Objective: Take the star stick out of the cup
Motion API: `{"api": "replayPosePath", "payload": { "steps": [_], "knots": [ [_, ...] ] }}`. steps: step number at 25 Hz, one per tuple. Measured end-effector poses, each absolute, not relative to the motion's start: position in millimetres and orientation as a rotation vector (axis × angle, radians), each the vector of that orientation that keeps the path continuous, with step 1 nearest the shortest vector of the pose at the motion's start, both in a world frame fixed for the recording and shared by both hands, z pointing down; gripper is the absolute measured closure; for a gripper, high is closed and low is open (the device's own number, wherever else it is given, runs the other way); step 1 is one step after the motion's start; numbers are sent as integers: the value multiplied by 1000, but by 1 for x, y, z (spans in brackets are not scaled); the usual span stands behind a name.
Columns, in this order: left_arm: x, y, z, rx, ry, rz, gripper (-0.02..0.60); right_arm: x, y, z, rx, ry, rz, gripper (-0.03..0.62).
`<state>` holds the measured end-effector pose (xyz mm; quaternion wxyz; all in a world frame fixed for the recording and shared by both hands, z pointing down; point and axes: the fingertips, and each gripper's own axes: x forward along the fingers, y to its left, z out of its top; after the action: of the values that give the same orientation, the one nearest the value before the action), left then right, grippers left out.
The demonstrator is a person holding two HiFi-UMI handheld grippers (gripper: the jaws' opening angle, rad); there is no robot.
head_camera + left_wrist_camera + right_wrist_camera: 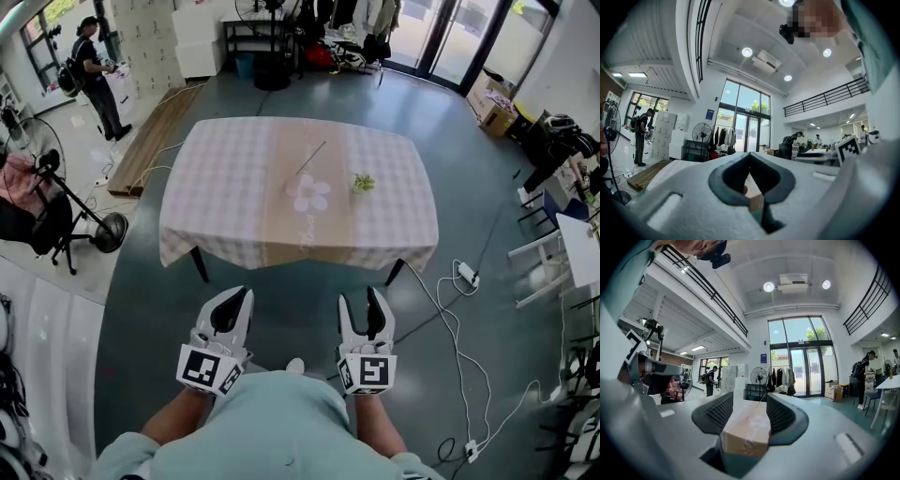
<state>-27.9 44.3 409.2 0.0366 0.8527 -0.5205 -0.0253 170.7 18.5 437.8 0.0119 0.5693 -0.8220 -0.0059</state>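
Both grippers hang close to the body, well short of the table. The left gripper (239, 300) has its jaw tips pressed together with nothing between them; the right gripper (364, 302) has its jaws spread and is also empty.

The step in hand looks like the approach. It would go best by walking up to the table (225, 178), steadying the cup with one gripper and pinching the stick low on its shaft with the right, then lifting straight along the shaft so the cup does not tip. The left jaws would need to part first.

On the beige strip of the checked cloth sits what seems to be the pink flower-shaped cup (308, 193), and the thin star stick (315, 157) slants up out of it; its star end is too small to make out. A small green object (364, 183) lies just beside.

Beyond are a grey floor, a cable with a power strip (466, 273), a floor fan (109, 231), glass doors (441, 37) and a standing person (97, 73).
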Motion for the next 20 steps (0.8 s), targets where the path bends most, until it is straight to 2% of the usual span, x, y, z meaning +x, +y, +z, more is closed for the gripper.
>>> {"api": "replayPosePath", "payload": {
  "steps": [9,20],
  "knots": [
    [-10,37,410,2591,-1638,-36,580,184,3,449,1733,-2598,32,391],
    [-21,10,424,2555,-1621,-22,580,173,-23,458,1709,-2579,62,393]
  ]
}}
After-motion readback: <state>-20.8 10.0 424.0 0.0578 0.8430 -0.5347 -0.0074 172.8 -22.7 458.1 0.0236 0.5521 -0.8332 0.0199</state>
